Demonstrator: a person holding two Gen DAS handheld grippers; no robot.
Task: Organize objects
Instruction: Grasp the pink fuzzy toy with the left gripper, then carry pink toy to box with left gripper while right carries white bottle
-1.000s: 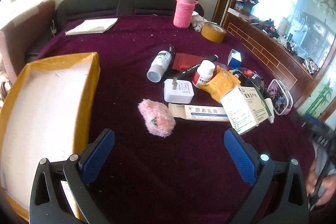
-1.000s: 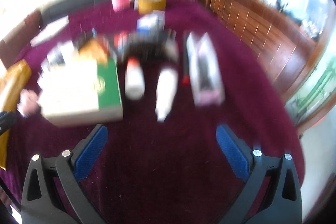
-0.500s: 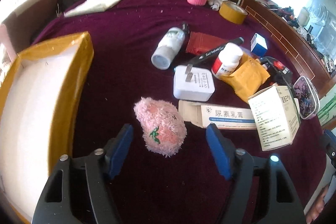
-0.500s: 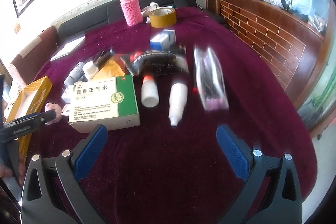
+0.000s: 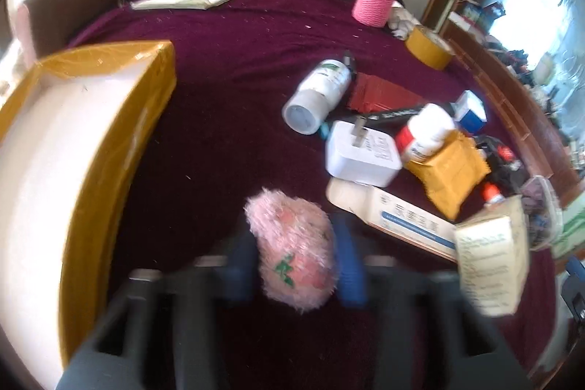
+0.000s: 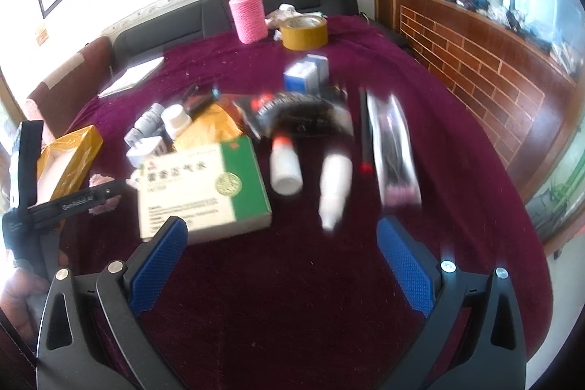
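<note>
Maroon velvet tablecloth (image 5: 237,68), dark sofa behind, brick-look wood ledge at right. Left gripper (image 5: 296,262) jaws just closed, pinching fluffy pink plush toy (image 5: 292,243) beside open yellow-taped foam box (image 5: 65,148). Rt gripper (image 6: 281,254) wide open, empty. Clutter nearby: white plug adapter (image 5: 360,154), green-white medicine carton (image 6: 204,187).

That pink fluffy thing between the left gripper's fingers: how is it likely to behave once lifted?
The pink plush looks soft and shaggy, so it will probably squash between the left gripper, whose jaws have just been closing on it. It seems light for its bulk, so lifting should be easy. Its fuzzy pile likely grips the blue pads rather than slipping; breakage seems unlikely.
</note>
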